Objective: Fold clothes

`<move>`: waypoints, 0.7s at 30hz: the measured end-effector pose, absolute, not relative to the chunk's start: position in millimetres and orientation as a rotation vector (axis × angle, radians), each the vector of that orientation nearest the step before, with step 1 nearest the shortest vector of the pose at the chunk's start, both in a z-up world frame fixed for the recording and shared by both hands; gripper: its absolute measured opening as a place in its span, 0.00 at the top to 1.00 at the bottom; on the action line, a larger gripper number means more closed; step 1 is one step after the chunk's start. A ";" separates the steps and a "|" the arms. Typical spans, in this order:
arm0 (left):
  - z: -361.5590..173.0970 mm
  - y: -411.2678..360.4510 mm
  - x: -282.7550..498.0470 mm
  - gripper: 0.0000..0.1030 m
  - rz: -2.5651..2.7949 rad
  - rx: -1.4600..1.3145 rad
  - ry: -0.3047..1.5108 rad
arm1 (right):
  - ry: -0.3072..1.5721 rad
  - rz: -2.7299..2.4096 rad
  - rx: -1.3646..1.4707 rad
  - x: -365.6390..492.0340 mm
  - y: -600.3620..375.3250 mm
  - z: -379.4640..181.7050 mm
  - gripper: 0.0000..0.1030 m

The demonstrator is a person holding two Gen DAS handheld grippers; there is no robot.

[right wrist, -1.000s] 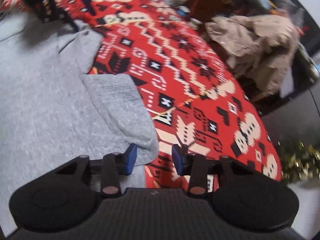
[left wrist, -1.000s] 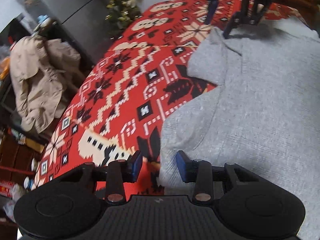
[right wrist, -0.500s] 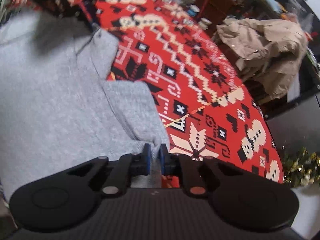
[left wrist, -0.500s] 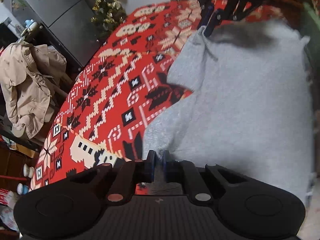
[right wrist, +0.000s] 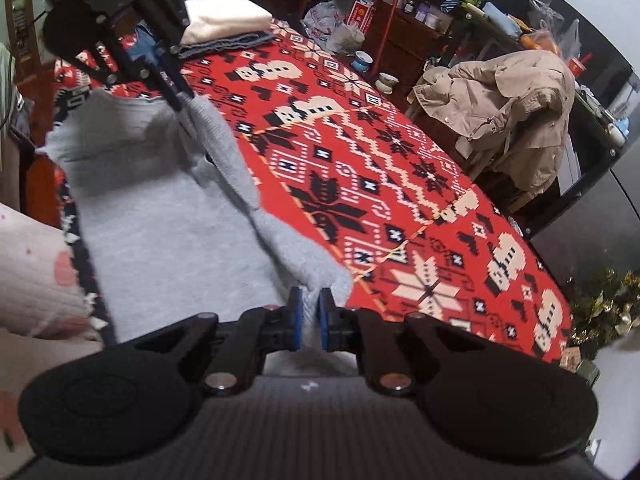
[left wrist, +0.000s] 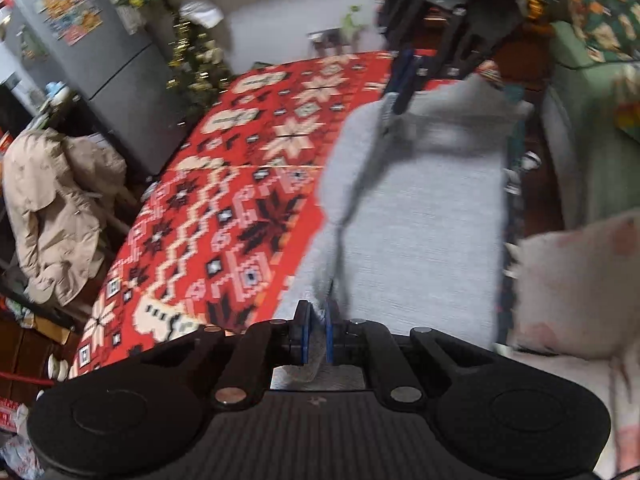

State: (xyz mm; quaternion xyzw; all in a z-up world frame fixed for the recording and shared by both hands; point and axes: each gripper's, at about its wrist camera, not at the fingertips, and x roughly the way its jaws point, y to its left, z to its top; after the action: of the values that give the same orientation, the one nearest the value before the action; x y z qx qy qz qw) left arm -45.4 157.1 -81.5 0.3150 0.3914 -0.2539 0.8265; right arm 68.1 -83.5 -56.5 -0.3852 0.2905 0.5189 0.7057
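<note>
Grey knit sweater (left wrist: pixel 424 216) on table, far edge raised; soft, limp, light, sags between grips; take by edge corners
Left tongs (left wrist: pixel 316 334), right tongs (right wrist: pixel 308 320) each clamped on that edge
Red patterned cloth (right wrist: pixel 400 184) beneath; beige jacket (right wrist: pixel 504 120) beyond table

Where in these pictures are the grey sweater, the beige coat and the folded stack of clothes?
grey sweater (left wrist: pixel 424 240): left wrist view, on its flat middle.
beige coat (right wrist: pixel 500 108): right wrist view, on its draped body.
folded stack of clothes (right wrist: pixel 224 20): right wrist view, on the cream top layer.
</note>
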 end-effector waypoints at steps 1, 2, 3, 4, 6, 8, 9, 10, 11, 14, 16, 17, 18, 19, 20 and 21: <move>-82.7 153.6 -50.7 0.93 -0.555 0.678 0.836 | 0.651 1.158 -0.851 62.9 -86.3 -57.0 0.92; -84.3 150.8 -54.3 0.93 -0.567 0.685 0.840 | 0.657 1.161 -0.844 58.5 -88.9 -57.7 0.92; -86.5 149.3 -54.3 0.93 -0.570 0.689 0.844 | 0.666 1.166 -0.837 55.0 -91.3 -58.6 0.92; -89.1 148.3 -52.4 0.93 -0.568 0.692 0.848 | 0.673 1.169 -0.829 52.7 -92.7 -59.6 0.92; -93.1 149.1 -44.4 0.93 -0.551 0.679 0.853 | 0.686 1.170 -0.806 53.0 -92.9 -61.7 0.92; -94.4 153.3 -31.2 0.93 -0.514 0.633 0.857 | 0.700 1.162 -0.744 63.9 -91.0 -60.4 0.92; -94.9 156.1 -23.0 0.93 -0.490 0.603 0.861 | 0.702 1.153 -0.715 71.1 -89.7 -59.6 0.92; -95.5 159.6 -13.7 0.93 -0.461 0.569 0.865 | 0.703 1.143 -0.688 79.7 -87.7 -58.7 0.92; -96.6 163.6 -3.9 0.93 -0.427 0.535 0.871 | 0.704 1.131 -0.659 89.3 -85.6 -58.1 0.92; -102.9 178.7 24.0 0.94 -0.321 0.434 0.894 | 0.721 1.093 -0.593 119.0 -76.4 -63.2 0.92; -107.5 189.8 40.2 0.94 -0.260 0.366 0.907 | 0.743 1.064 -0.558 136.4 -69.4 -70.8 0.92; -108.9 194.8 46.5 0.94 -0.236 0.335 0.909 | 0.750 1.053 -0.544 143.2 -66.3 -74.4 0.93; -109.4 199.3 50.5 0.94 -0.220 0.308 0.906 | 0.753 1.045 -0.533 148.7 -63.2 -77.8 0.93; -110.1 203.4 54.2 0.94 -0.204 0.283 0.904 | 0.755 1.036 -0.524 153.6 -60.5 -81.3 0.93; -111.5 207.4 57.7 0.94 -0.188 0.264 0.906 | 0.757 1.025 -0.519 157.8 -58.0 -84.7 0.93; -113.5 211.6 61.4 0.94 -0.173 0.247 0.908 | 0.758 1.014 -0.513 161.9 -55.5 -88.2 0.93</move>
State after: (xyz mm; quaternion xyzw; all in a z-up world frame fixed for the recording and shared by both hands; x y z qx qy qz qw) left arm 61.4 211.6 -113.5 0.1186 0.4370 -0.0831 0.8877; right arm 161.9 -55.5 -88.2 -0.2369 0.3504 0.4685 0.7756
